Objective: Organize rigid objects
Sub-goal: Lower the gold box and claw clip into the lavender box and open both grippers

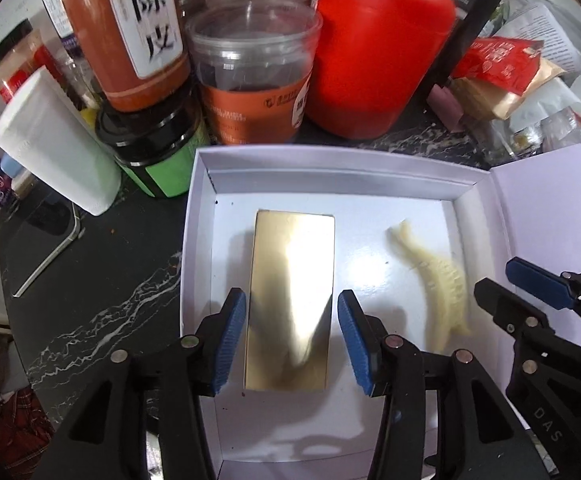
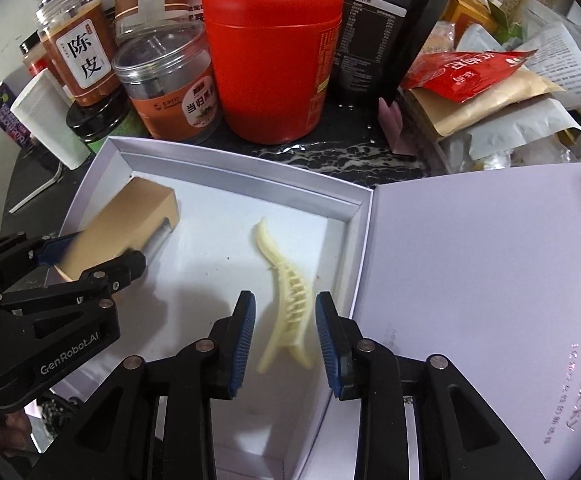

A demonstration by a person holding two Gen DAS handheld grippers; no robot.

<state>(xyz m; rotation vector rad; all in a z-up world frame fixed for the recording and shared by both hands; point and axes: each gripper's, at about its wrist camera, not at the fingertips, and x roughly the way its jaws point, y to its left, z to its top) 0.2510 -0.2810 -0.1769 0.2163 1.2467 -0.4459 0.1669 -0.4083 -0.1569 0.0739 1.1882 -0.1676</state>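
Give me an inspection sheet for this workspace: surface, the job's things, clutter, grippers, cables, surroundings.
Surface: dark marble-look table.
Job's things: open white box holds a gold box and, apart from it, a cream hair claw; its lid lies folded open beside it.
Clutter: red canister, jars, white carton, packets crowd behind the box.
Grippers: left gripper open, pads straddling the gold box without visibly pressing; right gripper open, straddling the claw with gaps on both sides.
Cables: nothing seen.
Surroundings: red plaid cloth below the table edge.
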